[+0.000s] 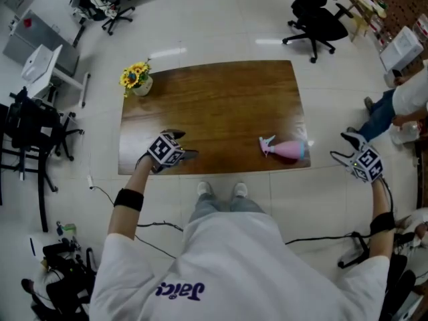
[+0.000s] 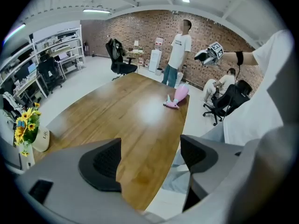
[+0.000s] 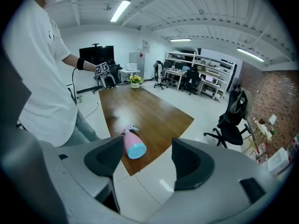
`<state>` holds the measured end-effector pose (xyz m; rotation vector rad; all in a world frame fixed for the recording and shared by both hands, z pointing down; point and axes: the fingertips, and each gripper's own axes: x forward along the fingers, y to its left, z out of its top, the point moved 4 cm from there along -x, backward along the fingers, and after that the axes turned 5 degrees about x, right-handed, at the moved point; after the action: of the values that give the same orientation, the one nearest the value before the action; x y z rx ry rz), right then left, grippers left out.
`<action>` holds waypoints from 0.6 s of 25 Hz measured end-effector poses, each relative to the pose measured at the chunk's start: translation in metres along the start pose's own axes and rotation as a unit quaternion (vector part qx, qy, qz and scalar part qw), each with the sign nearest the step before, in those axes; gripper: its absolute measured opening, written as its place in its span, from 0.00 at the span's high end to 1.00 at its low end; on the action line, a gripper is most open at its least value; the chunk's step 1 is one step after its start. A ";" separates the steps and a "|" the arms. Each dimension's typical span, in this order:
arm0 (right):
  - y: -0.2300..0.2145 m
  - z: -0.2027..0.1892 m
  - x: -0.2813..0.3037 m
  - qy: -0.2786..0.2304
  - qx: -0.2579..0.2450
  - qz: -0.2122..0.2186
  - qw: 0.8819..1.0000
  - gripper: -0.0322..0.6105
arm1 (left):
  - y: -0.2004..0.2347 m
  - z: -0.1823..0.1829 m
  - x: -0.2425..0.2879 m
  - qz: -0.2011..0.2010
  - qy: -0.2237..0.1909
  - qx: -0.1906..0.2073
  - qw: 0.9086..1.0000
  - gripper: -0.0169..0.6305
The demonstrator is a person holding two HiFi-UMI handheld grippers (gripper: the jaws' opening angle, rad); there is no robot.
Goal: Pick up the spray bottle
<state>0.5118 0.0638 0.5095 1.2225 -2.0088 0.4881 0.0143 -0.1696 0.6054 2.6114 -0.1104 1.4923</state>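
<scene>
The left gripper [image 2: 149, 158] has its two jaws wide apart. Nothing is between them. Under the gap you see the near edge of the table [image 2: 126, 120] and a bit of floor. In the head view this gripper is over the near left part of the table, and a hand with a black wrist band holds it.

The right gripper [image 3: 147, 161] also has its jaws wide apart, and it holds nothing. In the head view it hangs over the floor, just past the right end of the table. It is near the bottle [image 1: 286, 149] but does not touch it.

The bottle is pink with a light blue bottom. It lies on its side on the table, close to the near right corner. Its spray head points to the left, toward the middle of the table. Its blue bottom points to the right end. In the right gripper view the bottle shows next to the left jaw, but it is on the table, away from the jaw.

Yellow flowers [image 1: 136, 77] in a white pot stand on the far left corner of the table. A black chair [image 1: 314, 19] stands on the floor past the far right corner. A person in a white shirt [image 2: 180, 50] stands beyond the table's right end.
</scene>
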 end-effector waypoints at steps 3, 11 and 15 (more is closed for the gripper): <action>0.002 0.008 0.024 0.031 -0.024 0.027 0.999 0.44 | -0.001 -0.007 0.007 -0.003 0.005 -0.004 1.000 0.34; 0.019 0.037 0.089 0.114 -0.099 0.097 0.984 0.44 | -0.003 -0.014 0.013 -0.015 0.011 0.013 1.000 0.34; 0.033 0.046 0.126 0.152 -0.136 0.131 0.970 0.44 | -0.006 -0.012 0.014 -0.016 -0.005 0.010 1.000 0.34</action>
<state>0.4290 -0.0262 0.5741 0.6750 -1.9009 0.4755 0.0126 -0.1616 0.6232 2.6231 -0.0545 1.4774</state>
